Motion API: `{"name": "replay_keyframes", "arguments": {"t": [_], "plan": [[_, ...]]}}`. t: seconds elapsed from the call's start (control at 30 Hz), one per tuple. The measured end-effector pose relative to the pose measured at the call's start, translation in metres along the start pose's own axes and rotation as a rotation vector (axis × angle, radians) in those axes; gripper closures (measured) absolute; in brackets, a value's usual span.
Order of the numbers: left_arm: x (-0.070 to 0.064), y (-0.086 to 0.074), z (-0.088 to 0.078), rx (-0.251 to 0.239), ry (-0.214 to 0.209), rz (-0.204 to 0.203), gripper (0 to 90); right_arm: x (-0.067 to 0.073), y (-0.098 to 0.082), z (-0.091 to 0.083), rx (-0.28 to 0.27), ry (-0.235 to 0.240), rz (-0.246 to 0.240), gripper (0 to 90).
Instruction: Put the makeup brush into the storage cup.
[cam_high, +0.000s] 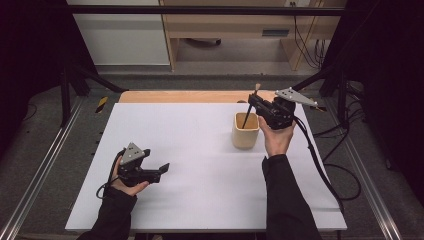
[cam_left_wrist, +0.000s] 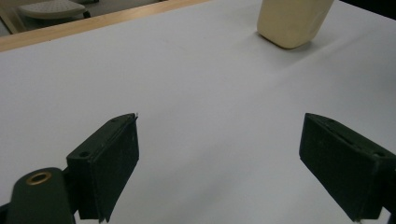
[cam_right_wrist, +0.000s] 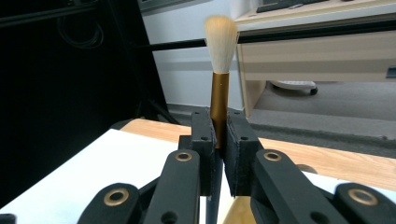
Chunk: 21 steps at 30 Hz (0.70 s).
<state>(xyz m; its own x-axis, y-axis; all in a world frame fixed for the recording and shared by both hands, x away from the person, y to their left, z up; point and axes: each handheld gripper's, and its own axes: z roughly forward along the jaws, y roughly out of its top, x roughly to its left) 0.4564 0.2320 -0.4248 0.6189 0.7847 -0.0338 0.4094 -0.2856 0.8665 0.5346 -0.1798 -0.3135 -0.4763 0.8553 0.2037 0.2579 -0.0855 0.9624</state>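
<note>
In the right gripper view, the brush (cam_right_wrist: 219, 74) is gripped at its gold ferrule, and the right tool (cam_right_wrist: 218, 140) hides the handle below it. The cup (cam_left_wrist: 292, 21) ahead of the left tool (cam_left_wrist: 219, 154) is cut off by the top edge in the left gripper view. In the high view, the brush tuft is too small to make out.

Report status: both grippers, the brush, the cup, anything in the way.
Right gripper shut on brush, bristles up, handle in cup. Left gripper open, empty, low over table. Nothing in the way.

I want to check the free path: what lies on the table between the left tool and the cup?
Nothing: in the high view, bare white table stretches from the open left tool to the cup. The left gripper view shows the same.
</note>
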Motion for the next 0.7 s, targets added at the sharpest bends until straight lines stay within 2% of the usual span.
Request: {"name": "replay_keyframes", "arguments": {"t": [0.47,0.7], "plan": [[0.000,0.000,0.000,0.004,0.009,0.009,11.6,-0.012,0.006,0.011,-0.003,-0.051,-0.009,83.8],[0.000,0.000,0.000,0.004,0.009,0.009,11.6,-0.018,0.001,0.019,0.008,-0.071,0.011,83.8]]}}
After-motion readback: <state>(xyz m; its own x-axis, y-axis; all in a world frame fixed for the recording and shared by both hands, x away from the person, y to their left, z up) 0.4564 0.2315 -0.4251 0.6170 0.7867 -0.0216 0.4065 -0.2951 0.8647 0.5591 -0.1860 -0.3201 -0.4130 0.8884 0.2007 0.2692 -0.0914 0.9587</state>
